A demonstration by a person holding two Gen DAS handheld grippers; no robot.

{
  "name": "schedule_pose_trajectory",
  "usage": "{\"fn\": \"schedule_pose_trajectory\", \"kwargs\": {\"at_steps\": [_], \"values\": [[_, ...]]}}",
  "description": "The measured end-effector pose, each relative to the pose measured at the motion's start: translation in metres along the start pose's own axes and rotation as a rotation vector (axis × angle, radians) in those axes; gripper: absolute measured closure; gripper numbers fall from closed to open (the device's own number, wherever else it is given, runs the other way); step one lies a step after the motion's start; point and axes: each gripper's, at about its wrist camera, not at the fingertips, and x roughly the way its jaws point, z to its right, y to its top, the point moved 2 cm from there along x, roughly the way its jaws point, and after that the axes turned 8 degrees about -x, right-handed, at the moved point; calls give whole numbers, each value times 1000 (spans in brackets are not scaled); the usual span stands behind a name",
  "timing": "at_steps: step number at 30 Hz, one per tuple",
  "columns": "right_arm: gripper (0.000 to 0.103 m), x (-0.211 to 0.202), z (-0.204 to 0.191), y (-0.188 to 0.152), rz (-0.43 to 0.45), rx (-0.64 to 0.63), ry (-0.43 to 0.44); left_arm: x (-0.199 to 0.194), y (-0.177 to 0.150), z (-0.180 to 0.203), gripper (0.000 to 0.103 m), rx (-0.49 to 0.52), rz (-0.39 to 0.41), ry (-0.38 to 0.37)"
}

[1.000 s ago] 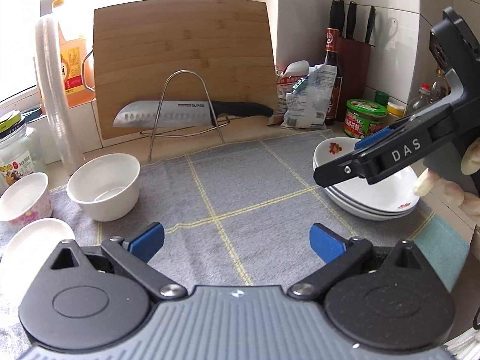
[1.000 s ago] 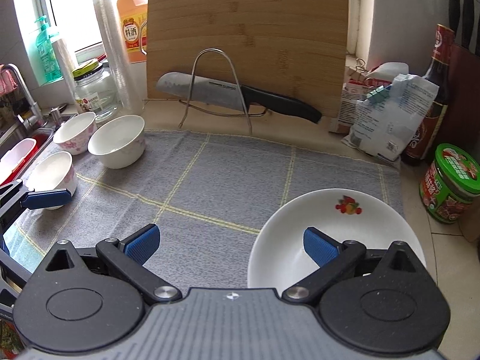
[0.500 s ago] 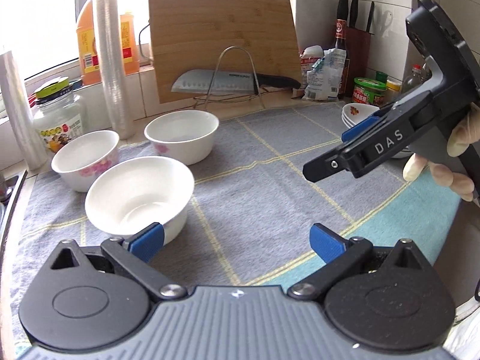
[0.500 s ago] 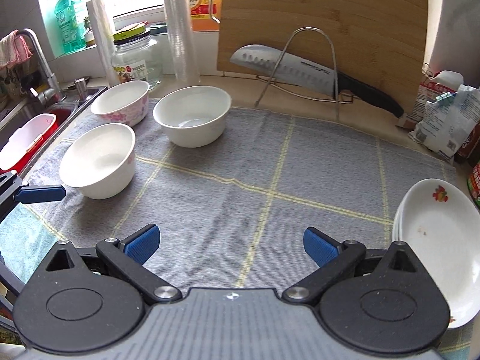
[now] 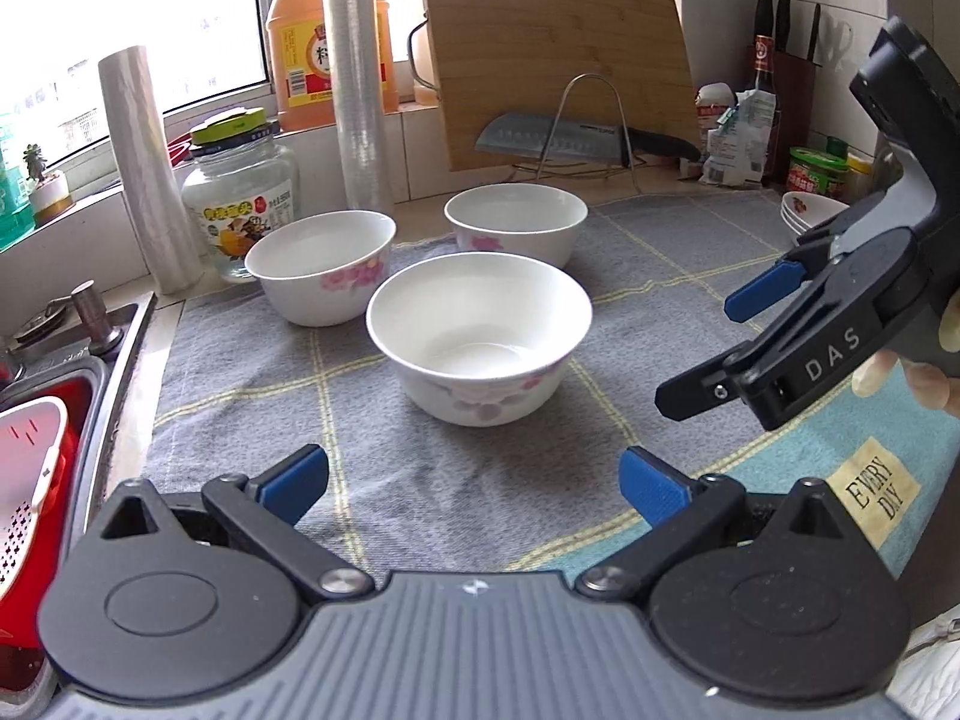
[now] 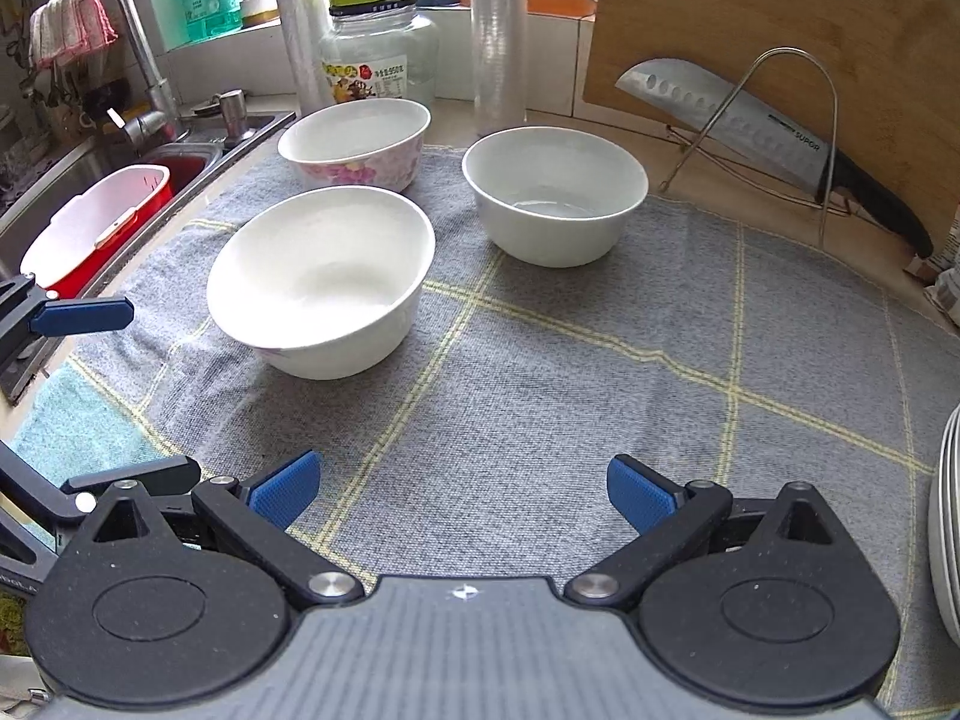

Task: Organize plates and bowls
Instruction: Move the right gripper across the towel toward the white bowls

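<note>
Sink [image 6: 90, 180]: at the far left, a red and white basket sitting in it.
Left tongs [image 5: 474, 486]: jaws spread wide, gripping nothing, aimed at the nearest bowl.
Bowls: three stand apart on the grey checked towel [image 5: 630, 276], none nested; the near bowl [image 5: 479, 336] is just ahead of the left tongs, the floral bowl [image 5: 321, 264] behind it to the left, the back bowl [image 5: 515, 222] behind it to the right.
Right tongs [image 6: 462, 495]: jaws equally wide, empty, over bare towel.
Plates [image 5: 807, 210]: already stacked at the right end of the counter.
Progress: plates look gathered; stacking the bowls appears to be what is left, likely starting with the near one.
</note>
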Motion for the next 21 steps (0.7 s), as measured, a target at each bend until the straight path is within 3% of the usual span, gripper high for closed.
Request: {"fn": "schedule_pose_trajectory", "kwargs": {"at_steps": [11,21], "values": [[0,32,-19,-5,-76,-55,7,11,4,-14,1,12,8,-1],[0,31,-21,-11,-30,-87,-4,42,-1,-20,1,9,-49,-48]]}}
